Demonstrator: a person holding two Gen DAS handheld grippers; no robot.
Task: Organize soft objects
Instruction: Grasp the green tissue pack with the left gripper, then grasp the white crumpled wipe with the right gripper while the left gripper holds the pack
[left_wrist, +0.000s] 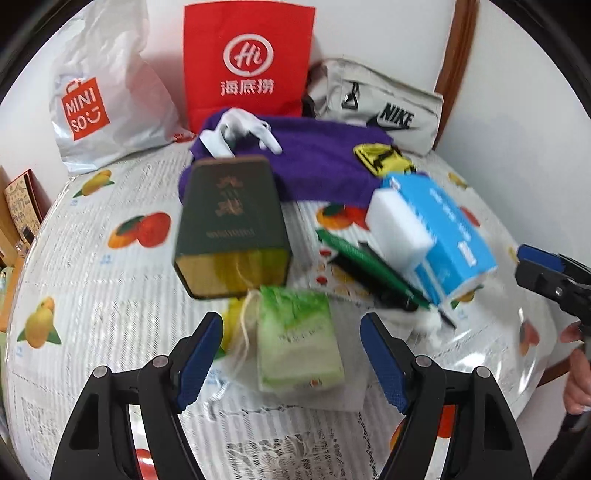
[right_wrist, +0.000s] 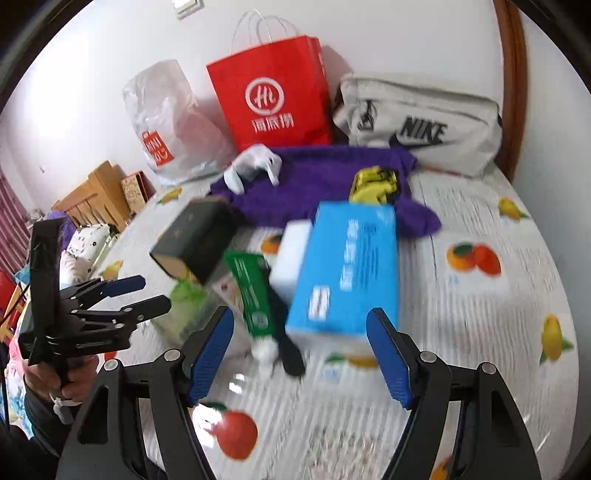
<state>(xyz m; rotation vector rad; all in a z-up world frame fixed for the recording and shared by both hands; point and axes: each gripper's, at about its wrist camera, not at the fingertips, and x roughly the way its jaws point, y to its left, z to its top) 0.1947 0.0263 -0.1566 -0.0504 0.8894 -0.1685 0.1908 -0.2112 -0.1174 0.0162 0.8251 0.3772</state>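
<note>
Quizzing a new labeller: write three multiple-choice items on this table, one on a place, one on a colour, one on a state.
1. What lies on the purple cloth?
A. a white glove
B. a toothpaste tube
C. a dark green box

2. What colour is the paper bag by the wall?
A. blue
B. red
C. green

3. How does the left gripper stand?
A. shut on a pouch
B. shut and empty
C. open and empty

Answers:
A, the white glove rests on it.
B, it is red with a white logo.
C, its jaws stand apart, gripping nothing.
</note>
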